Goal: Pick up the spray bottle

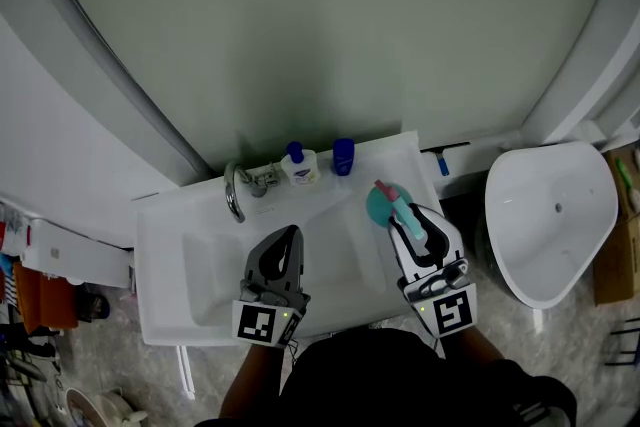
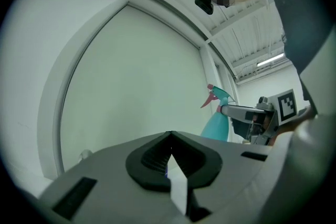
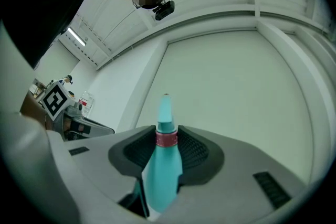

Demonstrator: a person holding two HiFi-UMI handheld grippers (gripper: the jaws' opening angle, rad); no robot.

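Two fingers (image 3: 197, 147) of the right gripper (image 3: 167, 139), narrowly parted, pinch the teal plastic spray bottle (image 3: 164, 165) at its pink collar. In the head view it sits right of centre, over the white ceramic washbasin's (image 1: 170, 255) right rim. The left gripper (image 2: 169, 136) is closed and empty. The lift looks to be underway. The next move should go straight up, clear of the chrome tap (image 1: 234, 193) and the blue-capped white bottle (image 1: 299, 165), since open room lies above.

Light: soft, even indoor wash, with a strip lamp (image 2: 270, 62) glowing on the ceiling in the left gripper view.
Shadow: broad dim patch low on the pale wall panel (image 1: 320, 85), head view.
Edges: both gripper views bulge hard, black corners all round.
Focus: the left gripper (image 2: 170, 136) shell, up close, looks soft, possibly out of focus.
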